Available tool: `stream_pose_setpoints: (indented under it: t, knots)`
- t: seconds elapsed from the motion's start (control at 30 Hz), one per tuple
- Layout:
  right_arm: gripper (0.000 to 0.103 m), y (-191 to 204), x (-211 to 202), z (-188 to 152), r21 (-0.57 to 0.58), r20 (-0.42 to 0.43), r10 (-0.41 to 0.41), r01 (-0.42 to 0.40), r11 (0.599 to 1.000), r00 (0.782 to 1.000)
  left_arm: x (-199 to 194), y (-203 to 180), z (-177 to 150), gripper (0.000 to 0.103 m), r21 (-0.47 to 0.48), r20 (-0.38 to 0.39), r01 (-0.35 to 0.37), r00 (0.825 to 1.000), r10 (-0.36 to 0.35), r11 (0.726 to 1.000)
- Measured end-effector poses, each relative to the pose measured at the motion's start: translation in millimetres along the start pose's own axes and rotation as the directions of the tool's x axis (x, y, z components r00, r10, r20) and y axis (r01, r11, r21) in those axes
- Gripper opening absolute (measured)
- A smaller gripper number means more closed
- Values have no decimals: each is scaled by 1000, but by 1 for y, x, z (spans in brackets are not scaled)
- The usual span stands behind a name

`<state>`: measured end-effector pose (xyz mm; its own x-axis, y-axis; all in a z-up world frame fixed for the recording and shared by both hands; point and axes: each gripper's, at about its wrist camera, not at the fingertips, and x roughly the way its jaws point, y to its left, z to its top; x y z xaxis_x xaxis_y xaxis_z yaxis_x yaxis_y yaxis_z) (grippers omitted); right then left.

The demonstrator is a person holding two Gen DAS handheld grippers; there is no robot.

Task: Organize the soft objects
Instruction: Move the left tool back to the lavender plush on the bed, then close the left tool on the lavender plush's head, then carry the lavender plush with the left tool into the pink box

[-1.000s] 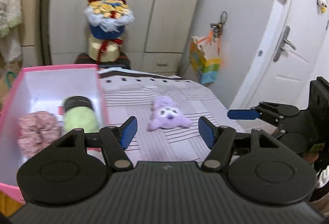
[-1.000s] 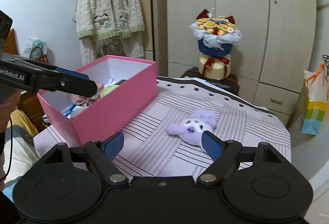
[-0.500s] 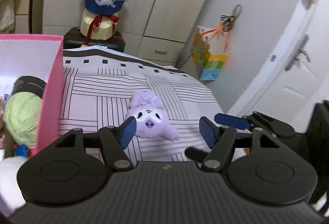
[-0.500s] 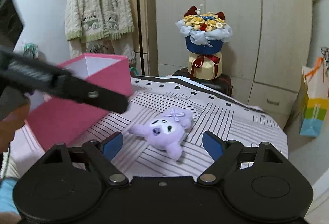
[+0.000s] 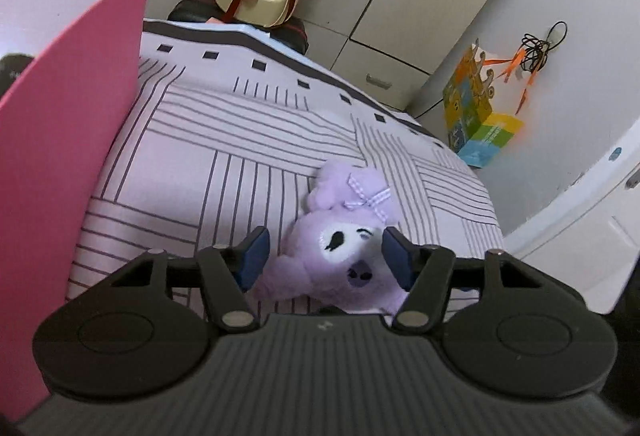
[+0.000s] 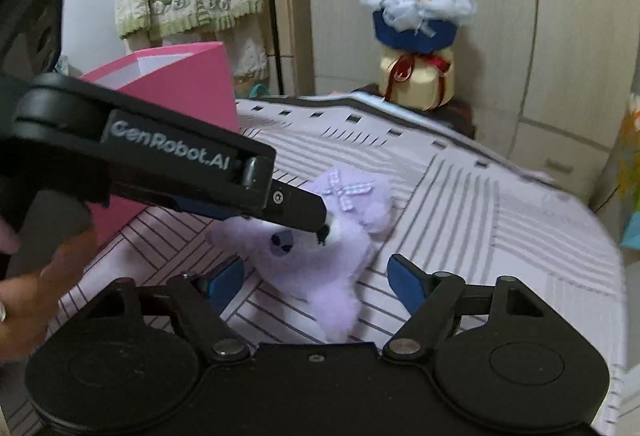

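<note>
The purple plush toy (image 5: 340, 256) lies on the striped bed (image 5: 240, 140), beside the pink box (image 5: 72, 124). Both the left gripper (image 5: 324, 256) and right gripper (image 6: 316, 276) are closing around it, not squeezing yet, to lift it.

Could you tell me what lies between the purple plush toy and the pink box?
Only bare striped bedsheet separates the purple plush toy from the pink box, seen in the left wrist view.

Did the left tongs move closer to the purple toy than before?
Yes. The left tongs came down and forward, away from the pink box, toward the purple toy on the striped sheet. The toy is now between them as they close.
</note>
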<state>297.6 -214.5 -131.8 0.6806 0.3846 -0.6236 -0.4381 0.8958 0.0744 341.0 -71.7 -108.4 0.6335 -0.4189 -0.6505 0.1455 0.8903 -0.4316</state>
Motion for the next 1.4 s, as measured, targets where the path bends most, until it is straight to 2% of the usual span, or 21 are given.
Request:
stream_pose_setpoints:
  t: [0.13,0.23,0.3,0.47,0.57,0.73,0.93,1.1,1.4]
  knots:
    - [77,-1,12,-4,39,3,38,-38,998,999,5,-1,-4,52,16,-14,7,1000,-7,1000]
    - [75,5,15,-8,9,4,9,-9,1000,1000,4,-3,-8,45,38,-1,12,1000,-12,999]
    - [72,14,15,-12,-38,14,-27,27,999,1000,4,-3,-9,45,40,1,13,1000,-13,999]
    - [62,15,10,-14,-9,25,-36,36,999,999,2,-3,-12,43,51,10,20,1000,-20,998]
    - [59,20,5,-18,-15,40,-50,51,999,998,-4,-6,-15,43,72,17,30,999,-32,997]
    - [60,27,-10,-19,32,42,-61,59,998,997,-17,-13,-22,43,97,12,41,999,-43,994]
    - [66,46,-33,-27,71,43,-86,83,994,995,-41,-25,-32,45,151,-15,53,999,-51,987]
    - [69,61,-52,-34,106,40,-71,67,992,997,-66,-36,-48,48,236,-27,39,999,-33,971]
    - [68,87,-88,-45,124,7,-20,19,992,1000,-113,-30,-66,48,265,-100,98,992,-74,959]
